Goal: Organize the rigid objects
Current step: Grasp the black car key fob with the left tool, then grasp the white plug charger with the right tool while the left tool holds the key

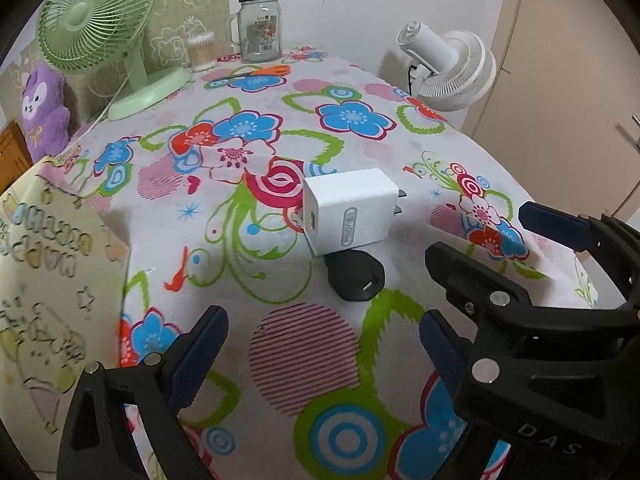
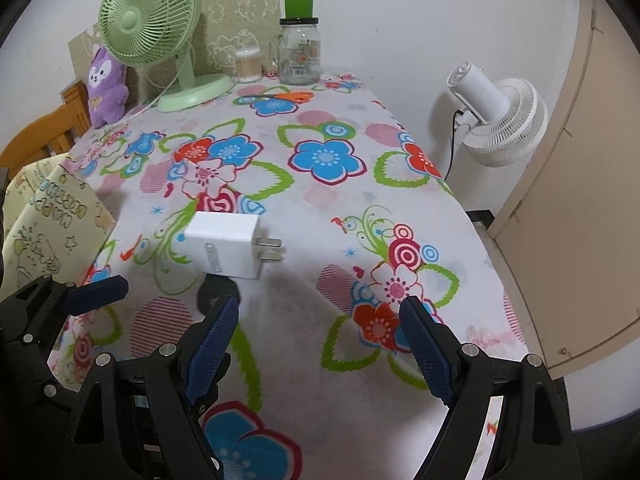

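right gripper [image 2: 320,344]: jaws wide apart, nothing between them, pads over bare cloth; pitched down at the table.
left gripper [image 1: 324,344]: also spread and empty. Its own right finger is hidden behind the right tool's body, which crosses the left wrist view.
black plug [image 1: 356,278]: closest target, just ahead of both tools. In the right wrist view it sits directly beyond the left pad tip and is partly hidden by it.
white charger [image 2: 226,246]: lies on its side just past the black plug, touching or overlapping its far edge; I can't tell if it rests on it. Prongs [image 2: 270,250] point toward the right tool's right.
step, my read: approach for the first pick, nothing gripped yet.
how to do it well: take the charger first, pads across its two flat faces, away from the prongs; come straight down so the plug isn't shoved.
risk: the tools are crowded together; move one at a time.
tablecloth [image 2: 340,220]: loose fabric, keep the pads from snagging it.
far end: green fan [image 2: 150,20], glass jar [image 2: 300,54], orange scissors [image 2: 284,97] well beyond reach, leave alone.
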